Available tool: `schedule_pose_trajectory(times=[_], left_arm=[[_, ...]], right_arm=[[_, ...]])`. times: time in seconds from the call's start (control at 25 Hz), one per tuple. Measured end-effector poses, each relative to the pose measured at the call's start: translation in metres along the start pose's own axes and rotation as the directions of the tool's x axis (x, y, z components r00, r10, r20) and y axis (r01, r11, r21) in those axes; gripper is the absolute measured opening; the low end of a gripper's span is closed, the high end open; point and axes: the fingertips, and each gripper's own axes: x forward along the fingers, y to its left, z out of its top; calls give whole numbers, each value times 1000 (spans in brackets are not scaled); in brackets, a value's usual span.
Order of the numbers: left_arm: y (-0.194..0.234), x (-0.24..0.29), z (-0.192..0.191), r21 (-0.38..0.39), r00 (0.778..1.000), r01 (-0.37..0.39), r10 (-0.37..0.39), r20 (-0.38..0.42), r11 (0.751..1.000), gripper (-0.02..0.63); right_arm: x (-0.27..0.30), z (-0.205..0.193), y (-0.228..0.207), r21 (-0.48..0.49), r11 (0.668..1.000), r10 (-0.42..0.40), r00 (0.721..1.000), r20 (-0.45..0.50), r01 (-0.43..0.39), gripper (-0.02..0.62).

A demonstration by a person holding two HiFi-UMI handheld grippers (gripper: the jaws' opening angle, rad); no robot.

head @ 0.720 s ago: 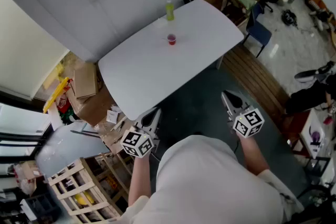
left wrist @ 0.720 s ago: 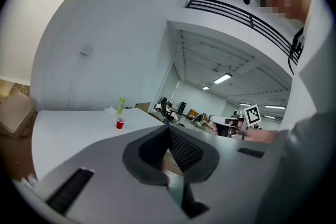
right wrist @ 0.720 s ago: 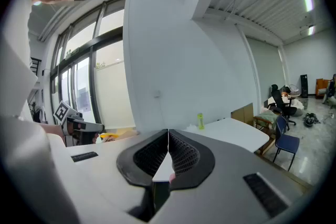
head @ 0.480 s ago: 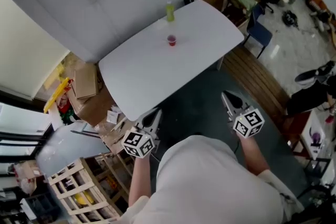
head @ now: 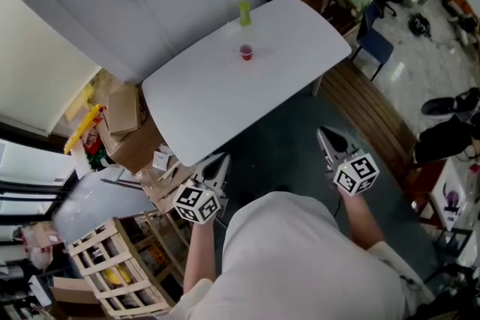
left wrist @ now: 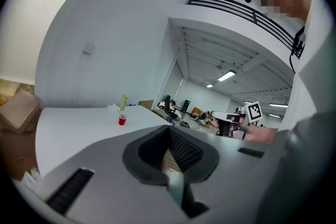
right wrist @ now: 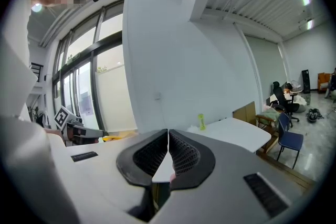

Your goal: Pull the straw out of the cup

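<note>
The room was an open workshop with a dark floor, and over the last moment almost nothing in it had changed. The head view had drifted only slightly, and both arms stood where they had been, so the task looked not yet begun.

Nearest, both forearms were bent at the person's sides, well short of the work. The left hand-held gripper (head: 219, 162) pointed forward and a little downward, its jaws clenched together with nothing between them. The right hand-held gripper (head: 325, 136) was held the same way, also pressed closed and empty.

Beyond them, across a strip of floor, stood the white surface (head: 217, 105), with cardboard boxes (head: 124, 112) heaped by its left end. The red cup (head: 245, 52) sat upright toward its far side, well apart from both tools. Its straw was too small to make out. Behind the cup, near the far edge, stood a green bottle (head: 244, 11). By my judgement the person first had to step up to the surface.
</note>
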Motion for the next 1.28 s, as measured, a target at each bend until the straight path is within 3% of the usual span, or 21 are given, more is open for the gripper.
schedule_pose_trajectory(times=[0.52,0.84,1.28], left_arm=[[-25,16,-31,-37,994,-105,105,5,994,2],[-29,28,-27,-41,995,-100,100,6,994,2],[26,71,0,-33,999,-46,46,-19,998,2]], right_arm=[[-30,-27,-30,-45,997,67,996,-61,-69,38],[-22,-29,-38,-39,997,58,995,-80,-61,38],[25,-28,-54,-23,1000,-10,995,-95,8,38]])
